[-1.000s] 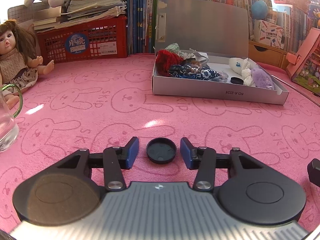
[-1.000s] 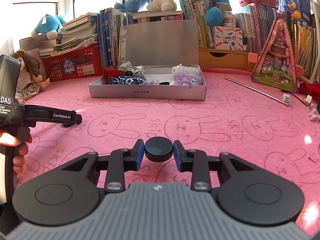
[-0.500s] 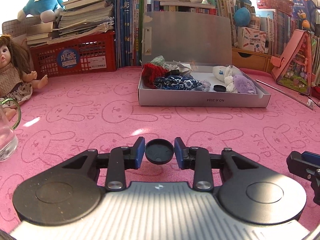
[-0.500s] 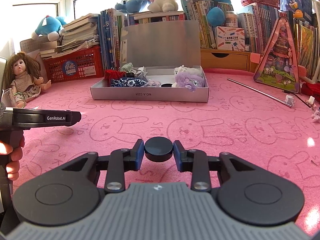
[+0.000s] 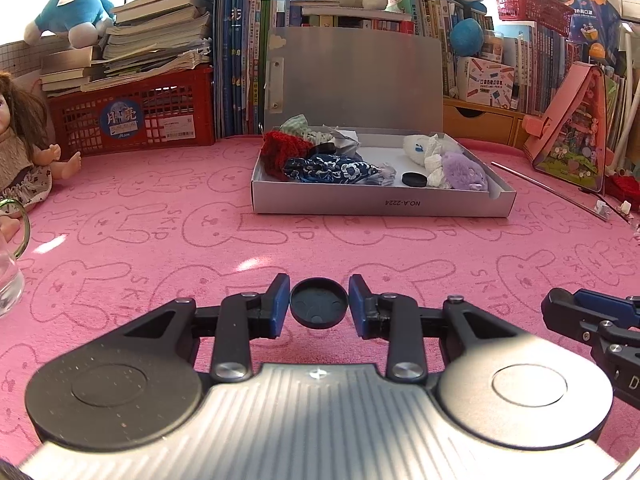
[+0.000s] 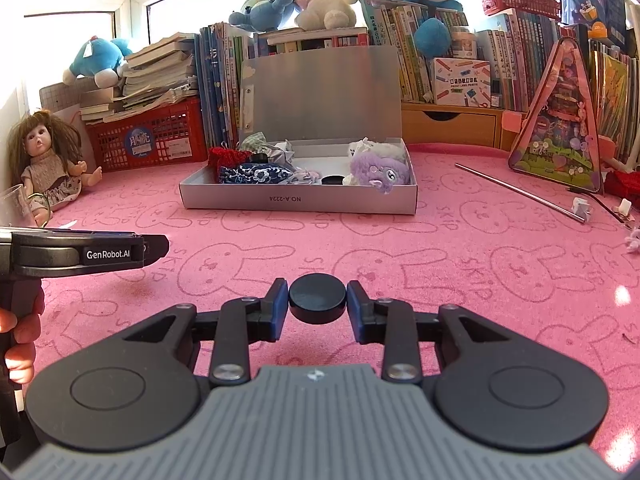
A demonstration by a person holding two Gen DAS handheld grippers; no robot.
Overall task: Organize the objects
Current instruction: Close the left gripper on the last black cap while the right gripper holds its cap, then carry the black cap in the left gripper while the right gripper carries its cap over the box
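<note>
At the far left edge of the left wrist view a clear glass (image 5: 9, 280) stands on the pink rabbit-print cloth (image 5: 160, 248), with a doll (image 5: 20, 152) seated behind it and a red basket (image 5: 136, 118) under stacked books further back. Near the middle, the left gripper (image 5: 319, 306) is clamped on a black round cap (image 5: 319, 307), whose hollow underside faces the camera; both blue pads press its rim, and it sits tilted just above the cloth. Beyond it, the open grey box (image 5: 380, 204) rests on the cloth with its lid standing upright, holding a red knitted piece (image 5: 282, 150), a blue patterned cloth (image 5: 332, 168), another black cap (image 5: 414, 179), a white soft toy (image 5: 418, 148) and a purple plush (image 5: 464, 170). To the right, a pink triangular toy house (image 5: 572, 132) leans against the books, and a thin metal rod (image 5: 548, 190) lies on the cloth. In the right wrist view, the person's fingers (image 6: 18, 336) show at the left edge, wrapped round the other tool's handle. At the centre, the right gripper (image 6: 317, 303) pinches a second black round cap (image 6: 317, 302), solid top upward, its pads tight against both sides. The box (image 6: 296, 200) stands well ahead of it.
</note>
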